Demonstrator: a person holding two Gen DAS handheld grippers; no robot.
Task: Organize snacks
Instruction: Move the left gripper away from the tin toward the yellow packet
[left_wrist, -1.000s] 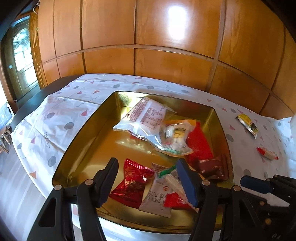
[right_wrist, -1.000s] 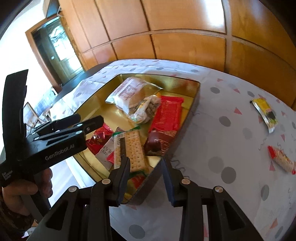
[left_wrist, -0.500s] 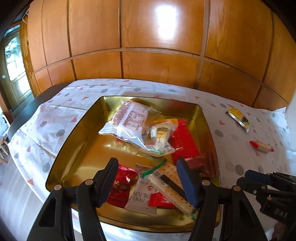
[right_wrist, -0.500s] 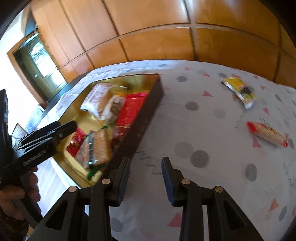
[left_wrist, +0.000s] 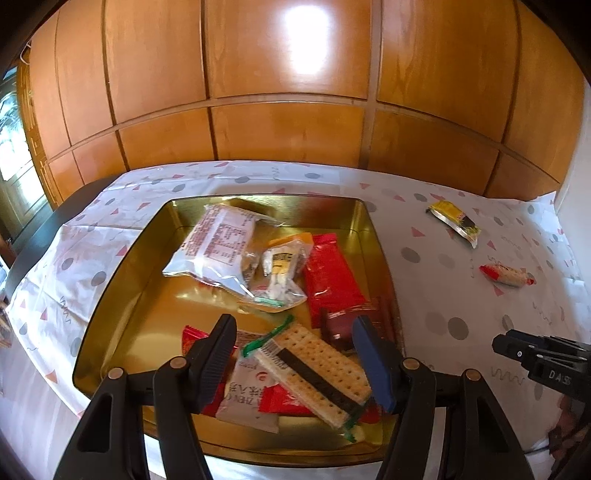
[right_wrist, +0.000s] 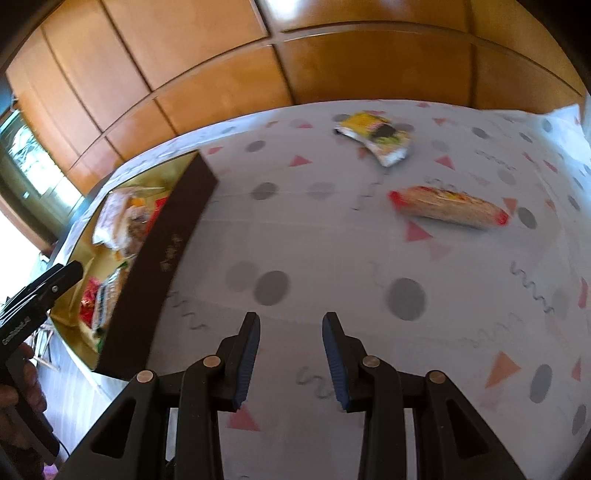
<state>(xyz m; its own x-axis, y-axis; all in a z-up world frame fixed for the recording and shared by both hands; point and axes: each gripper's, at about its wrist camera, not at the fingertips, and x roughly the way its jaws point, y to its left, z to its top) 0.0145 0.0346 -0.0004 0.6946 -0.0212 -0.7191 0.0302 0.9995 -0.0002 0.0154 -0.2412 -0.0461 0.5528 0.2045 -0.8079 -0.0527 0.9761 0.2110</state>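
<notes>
Right wrist view shows the right gripper (right_wrist: 290, 356) open and empty above the desk (right_wrist: 332, 240), beside the gold tin (right_wrist: 162, 258); two snacks are outside it, a red-ended packet (right_wrist: 448, 208) and, farther, a yellow packet (right_wrist: 375, 136); the nearer one seems the next target, best pinched across its narrow width; the left gripper (left_wrist: 301, 363) hovers open over the tin's cracker pack (left_wrist: 317, 373), holding nothing.

gold tin (left_wrist: 373, 236), cracker pack (left_wrist: 317, 373) inside
</notes>
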